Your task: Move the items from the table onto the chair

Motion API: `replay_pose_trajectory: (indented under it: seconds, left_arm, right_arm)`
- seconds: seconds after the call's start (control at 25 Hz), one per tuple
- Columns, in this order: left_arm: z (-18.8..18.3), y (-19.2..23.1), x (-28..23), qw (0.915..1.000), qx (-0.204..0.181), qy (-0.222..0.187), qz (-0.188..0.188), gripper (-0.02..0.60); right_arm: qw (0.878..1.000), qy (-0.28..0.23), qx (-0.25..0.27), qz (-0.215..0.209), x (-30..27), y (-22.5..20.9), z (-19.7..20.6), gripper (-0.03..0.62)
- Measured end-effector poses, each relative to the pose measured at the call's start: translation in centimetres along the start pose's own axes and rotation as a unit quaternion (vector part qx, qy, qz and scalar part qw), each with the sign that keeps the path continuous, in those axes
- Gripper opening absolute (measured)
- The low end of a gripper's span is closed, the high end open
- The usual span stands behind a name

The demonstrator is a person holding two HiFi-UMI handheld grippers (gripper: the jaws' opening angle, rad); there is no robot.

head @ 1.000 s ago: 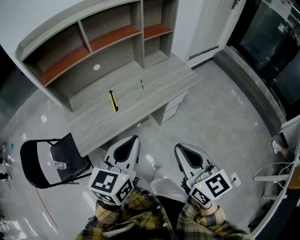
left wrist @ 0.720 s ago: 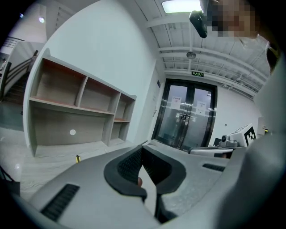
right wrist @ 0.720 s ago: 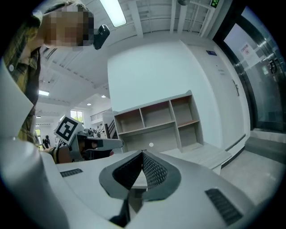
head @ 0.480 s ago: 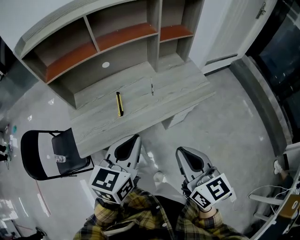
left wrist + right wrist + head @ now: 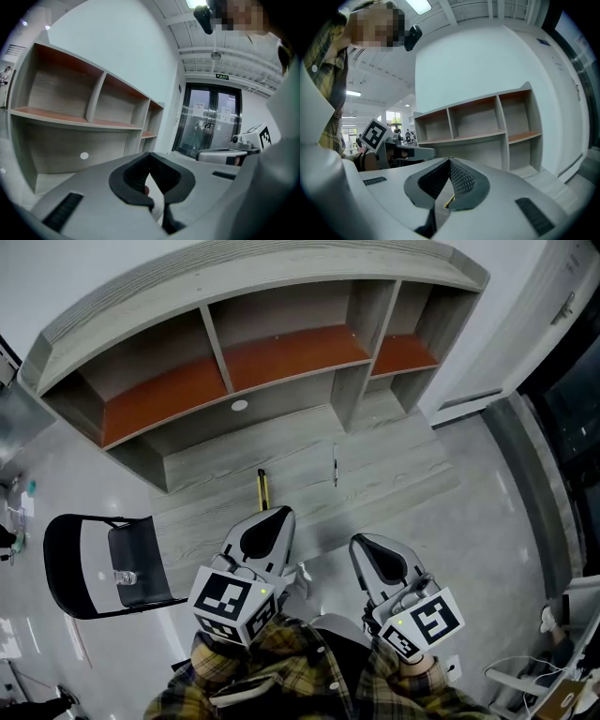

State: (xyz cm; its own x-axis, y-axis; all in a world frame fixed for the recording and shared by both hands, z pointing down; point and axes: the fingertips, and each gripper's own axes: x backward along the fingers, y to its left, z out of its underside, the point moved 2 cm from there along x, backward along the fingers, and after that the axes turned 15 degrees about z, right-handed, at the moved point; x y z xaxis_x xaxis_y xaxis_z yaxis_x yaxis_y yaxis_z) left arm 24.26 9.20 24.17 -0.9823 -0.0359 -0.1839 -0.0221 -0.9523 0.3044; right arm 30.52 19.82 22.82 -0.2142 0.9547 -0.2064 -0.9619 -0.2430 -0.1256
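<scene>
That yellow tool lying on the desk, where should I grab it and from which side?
Probably at mid-length, from above, fingers closing across the narrow width of the yellow tool. It lies flat on the desk, long and thin, pointing toward the shelves, so its long edges offer the only hold.

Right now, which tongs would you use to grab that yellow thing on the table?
Probably left. The left tongs are right next to the yellow tool, and the chair is on that side. The right tongs are farther off. Both are shut.

Glossy grey floor (image 5: 525, 549) — double glass doors (image 5: 208, 119)
</scene>
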Motion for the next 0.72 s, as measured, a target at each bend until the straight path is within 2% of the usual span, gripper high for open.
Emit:
replay_pose_trajectory:
  seconds: [0.24,0.48,0.72]
  left_arm:
    - [-1.4,5.5,-0.1,0.9996,0.01,0.006,-0.026,0.005]
    - [-0.5,8.9,0.4,0.9969,0.033,0.019,-0.068,0.005]
    - [0.5,10.5,0.2,0.9901,0.061,0.023,-0.124,0.005]
  right_arm:
    - [1.0,0.018,-0.008,-0.011,-6.3,-0.4,-0.8,0.017]
    - [0.999,0.044,-0.008,-0.026,-10.3,-1.9,-0.4,0.017]
    - [0.995,0.067,-0.002,-0.072,-13.3,-2.6,-0.4,0.018]
